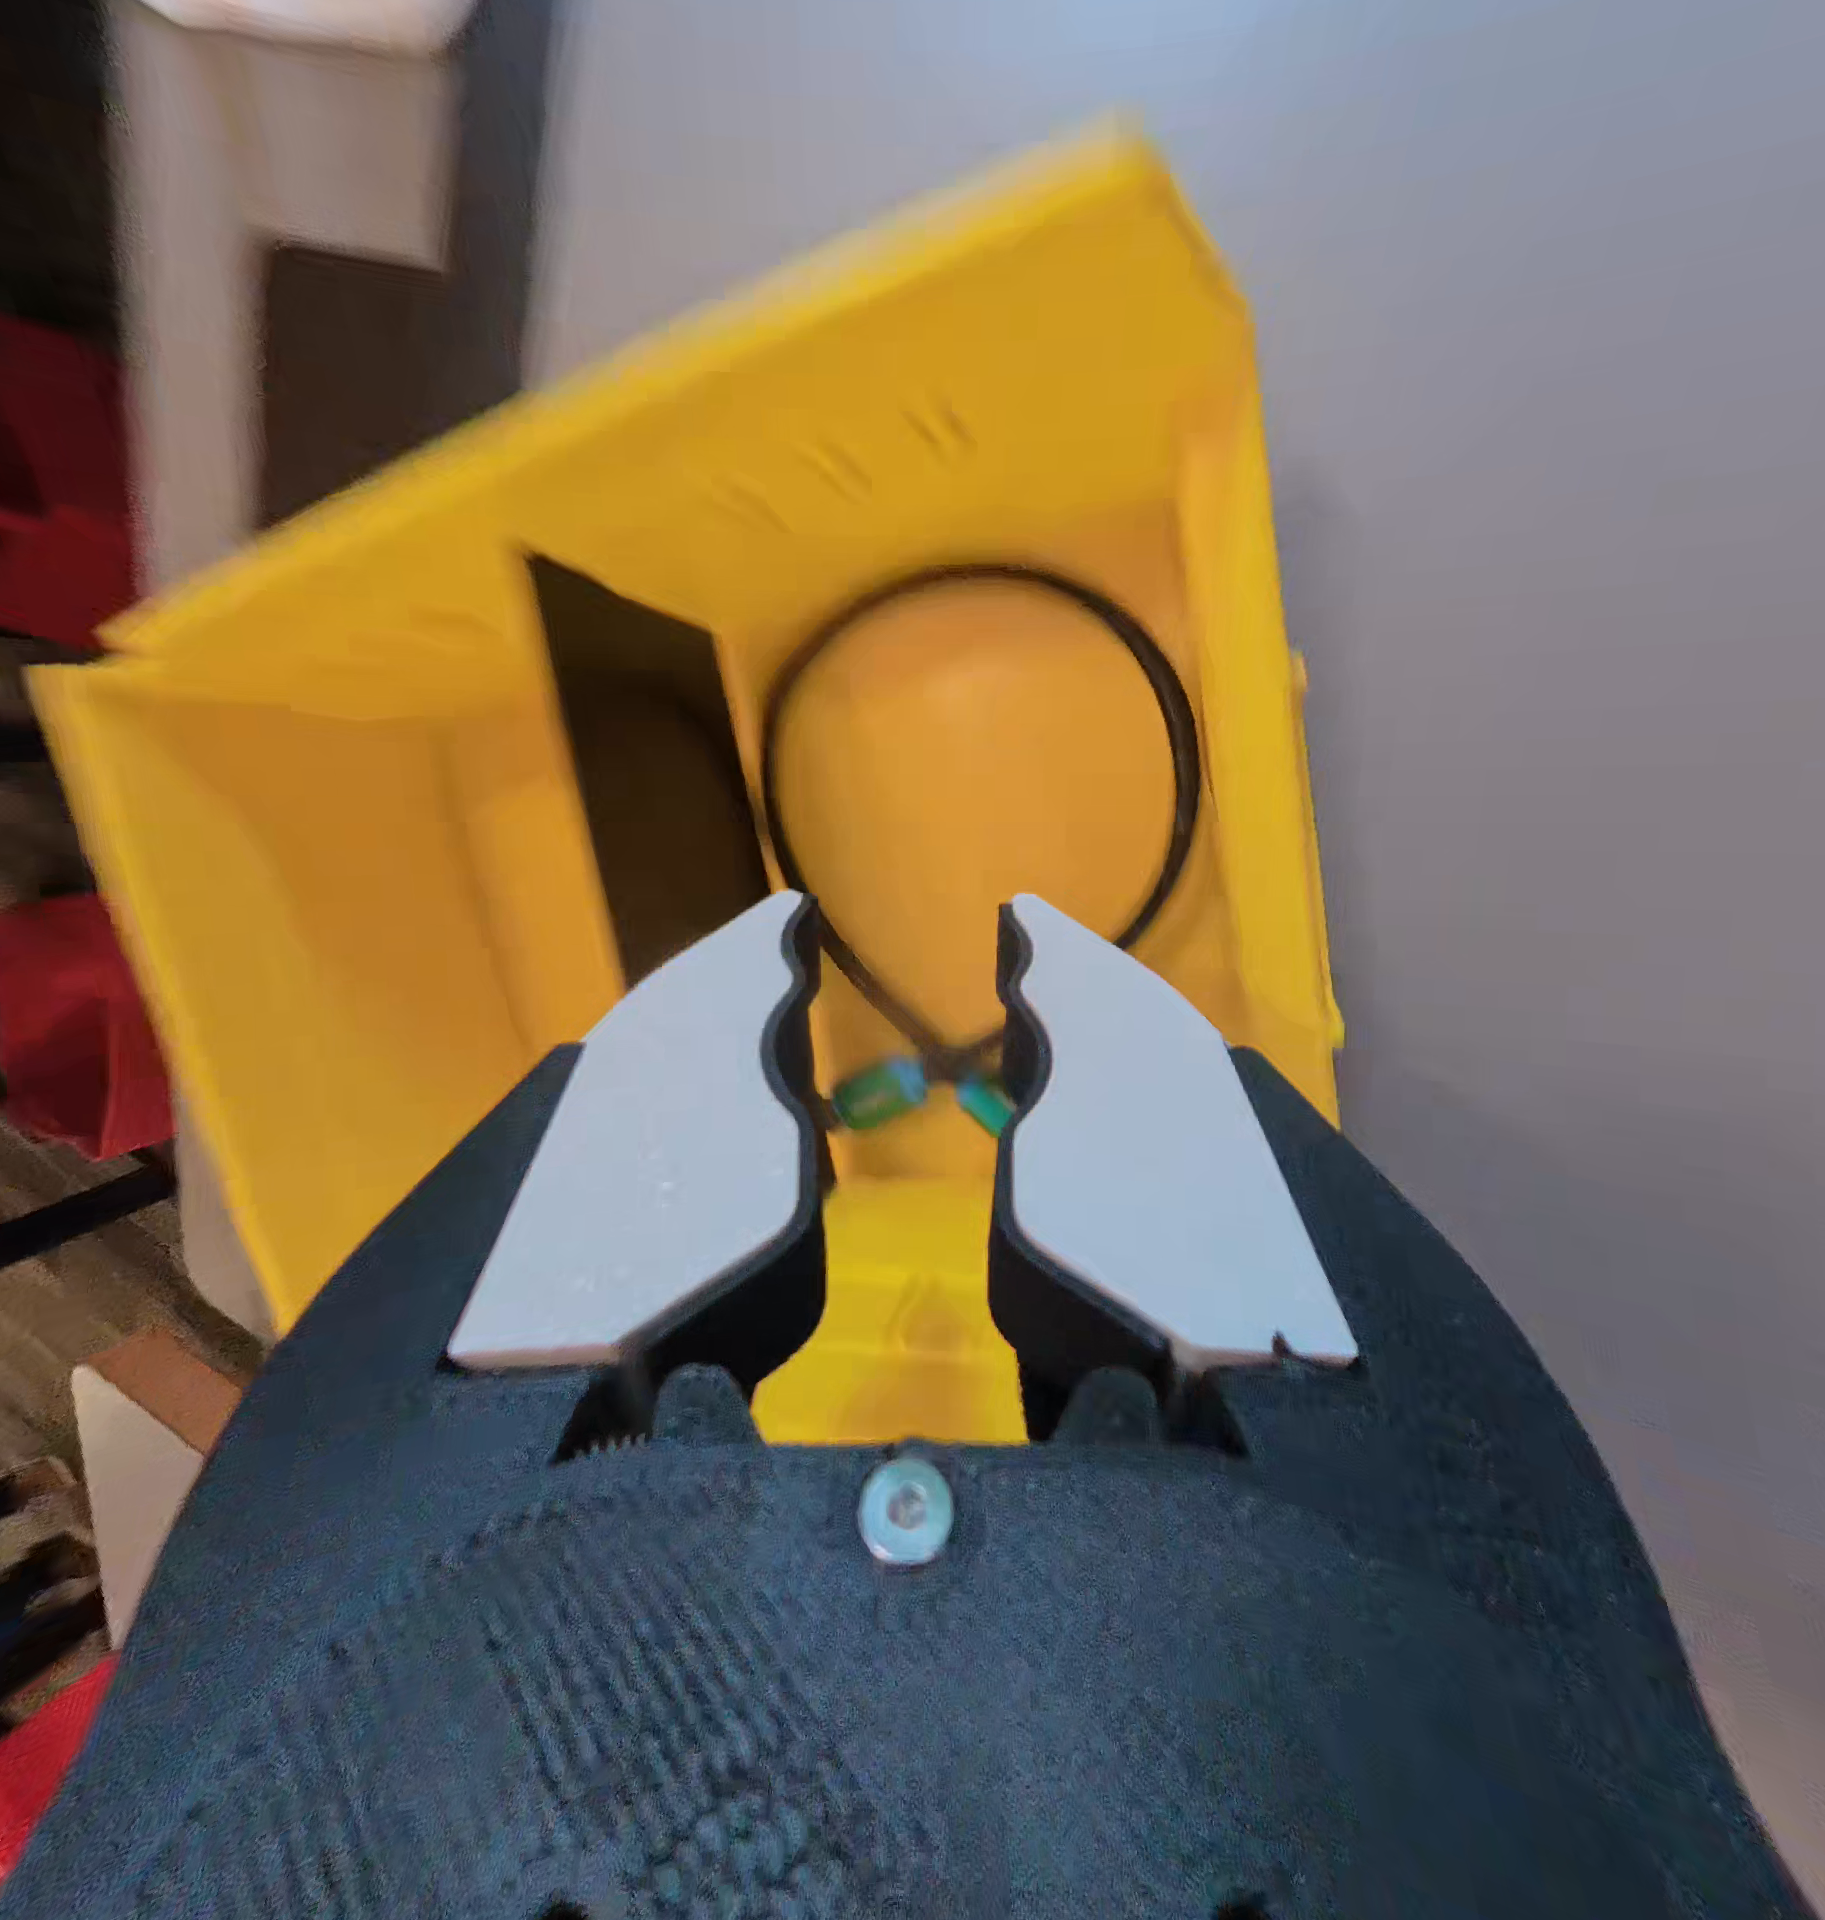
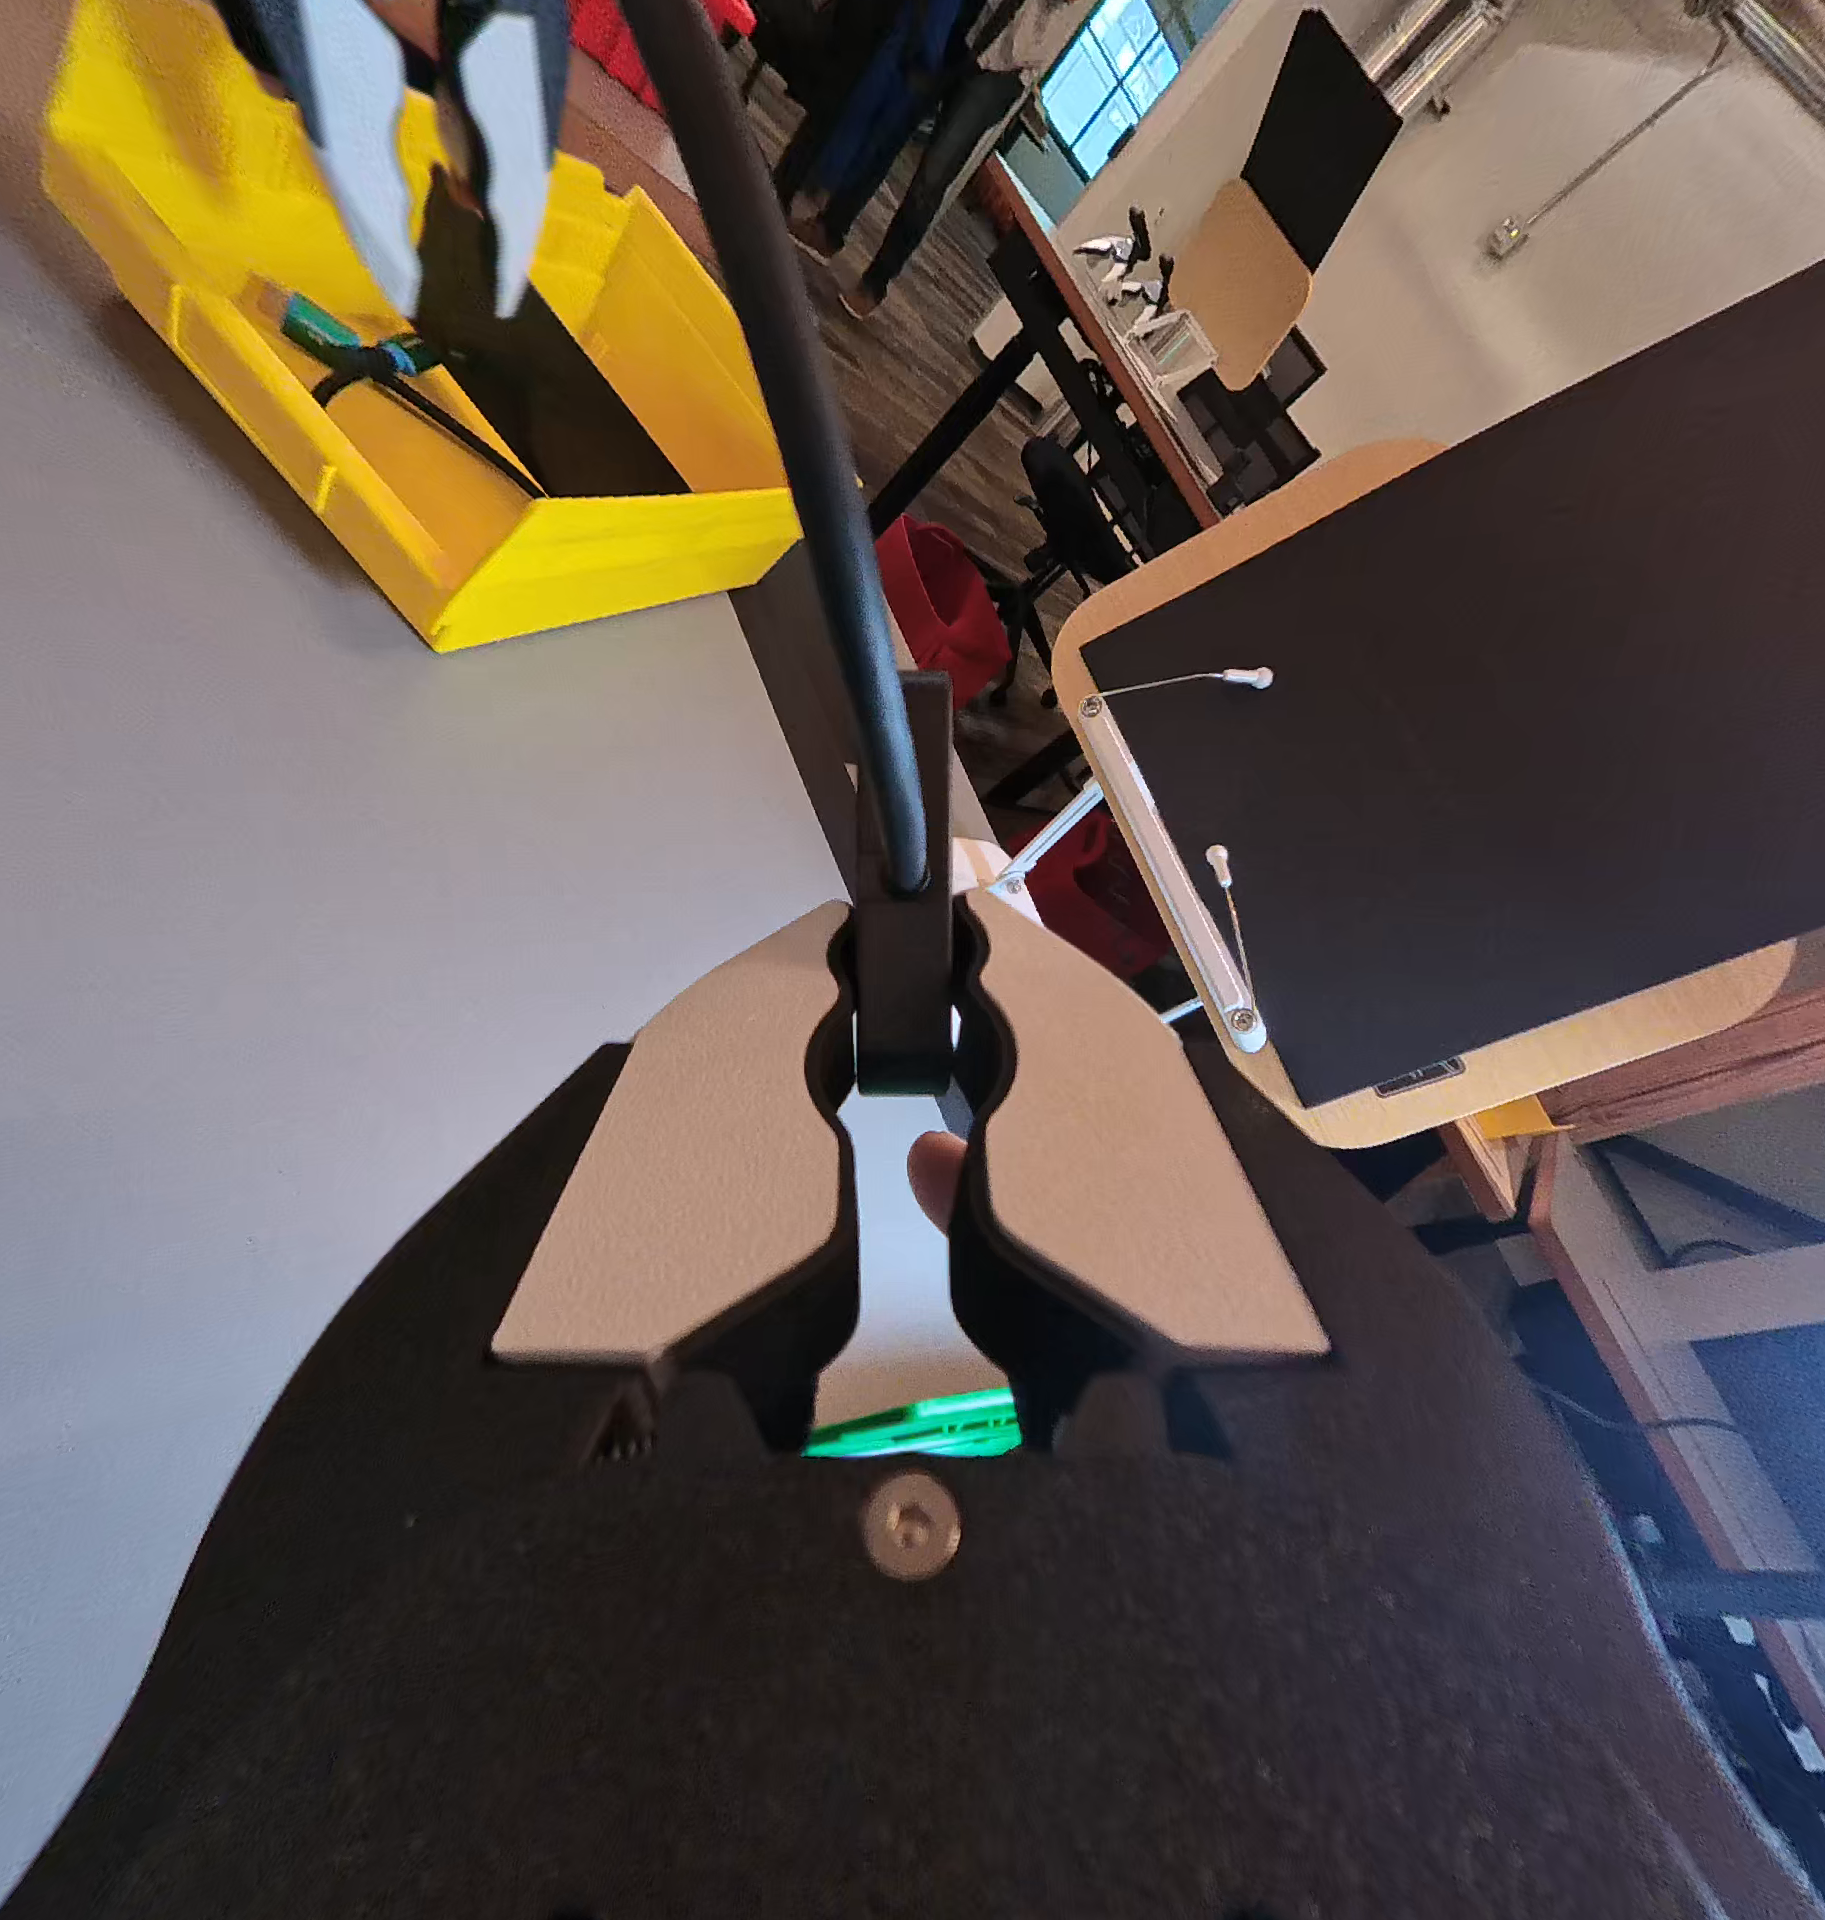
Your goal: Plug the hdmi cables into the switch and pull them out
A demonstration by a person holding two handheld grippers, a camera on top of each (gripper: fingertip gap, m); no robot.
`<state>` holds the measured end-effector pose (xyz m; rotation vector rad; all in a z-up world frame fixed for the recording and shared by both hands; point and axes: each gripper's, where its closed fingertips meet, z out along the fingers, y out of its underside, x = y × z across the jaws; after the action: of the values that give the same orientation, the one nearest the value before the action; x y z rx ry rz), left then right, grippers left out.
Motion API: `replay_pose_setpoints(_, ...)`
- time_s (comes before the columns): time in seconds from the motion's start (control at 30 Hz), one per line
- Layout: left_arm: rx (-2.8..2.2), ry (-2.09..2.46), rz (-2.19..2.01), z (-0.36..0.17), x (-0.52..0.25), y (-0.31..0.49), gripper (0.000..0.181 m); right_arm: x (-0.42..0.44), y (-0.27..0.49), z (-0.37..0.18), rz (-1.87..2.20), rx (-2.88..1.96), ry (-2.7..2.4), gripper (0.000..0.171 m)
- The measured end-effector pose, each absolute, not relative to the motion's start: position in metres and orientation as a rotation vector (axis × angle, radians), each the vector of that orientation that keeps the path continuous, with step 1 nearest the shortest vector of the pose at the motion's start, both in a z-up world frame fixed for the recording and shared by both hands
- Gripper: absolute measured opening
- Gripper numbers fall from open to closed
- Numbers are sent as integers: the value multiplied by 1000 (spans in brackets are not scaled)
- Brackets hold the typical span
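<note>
- Two grippers in play, both near a yellow bin (image 2: 617, 561) on a pale grey worktop (image 2: 264, 935).
- Left gripper (image 1: 908, 914): jaws parted, nothing between the fingers, poised just over the bin's open top, pointing down into it.
- Inside the bin, seen from the left wrist view: a thin black cable (image 1: 1168, 686) looped in a ring on the bin floor, its ends crossing near two small green-sleeved connectors (image 1: 877, 1091); a dark rectangular slab (image 1: 648, 790) standing on edge just left of the loop. Hard to tell what that slab is.
- Right gripper (image 2: 903, 935): clamped on a black HDMI plug (image 2: 903, 977), held well apart from the bin, over the worktop's edge.
- Thick black HDMI cable (image 2: 783, 343) rising out of the plug's far end, arching up past the bin's right side and out of the top of the right wrist view.
- Fingertip of a person (image 2: 934, 1174) showing in the gap behind the plug.
- Small patch of green (image 2: 918, 1418) visible low between the right gripper's fingers; identity unclear.
- Beyond the bin and off the worktop: a dark board with a light wooden rim (image 2: 1510, 779), desks and chairs further back.
- Left wrist view blurred throughout.
</note>
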<state>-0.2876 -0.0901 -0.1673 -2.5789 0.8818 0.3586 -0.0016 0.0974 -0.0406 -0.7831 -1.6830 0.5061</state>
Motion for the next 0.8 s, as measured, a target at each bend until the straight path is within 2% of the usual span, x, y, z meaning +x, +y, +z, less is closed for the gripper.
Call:
replay_pose_setpoints(0.03, -2653, 965, 334, -184, -292, -104, 33, -1, 98, -41, 498, -783, -1685, 14)
replay_pose_setpoints(0.2, -2850, 1278, 432, -228, -312, -130, 38, -5, 100, -46, 528, -803, -1689, 15)
replay_pose_setpoints(0.27, -2864, 1359, 440, -242, -312, -127, 34, -6, 101, -49, 533, -815, -1691, 15)
replay_pose_setpoints(0.33, -2921, 1422, 409, -251, -313, -131, 14, -5, 104, -51, 519, -824, -1690, 15)
replay_pose_setpoints(0.37, -2930, 1422, 421, -249, -313, -130, 14, -3, 106, -50, 511, -828, -1687, 15)
replay_pose_setpoints(0.47, -2863, 1254, 360, -208, -302, -116, 8, 4, 114, -45, 512, -846, -1661, 15)
replay_pose_setpoints(0.67, -2461, 838, 223, -73, -256, -82, 7, 14, 126, -26, 590, -887, -1574, 14)
replay_pose_setpoints(0.8, -2206, 676, 76, -36, -193, -61, 7, 19, 128, -18, 612, -896, -1545, 14)
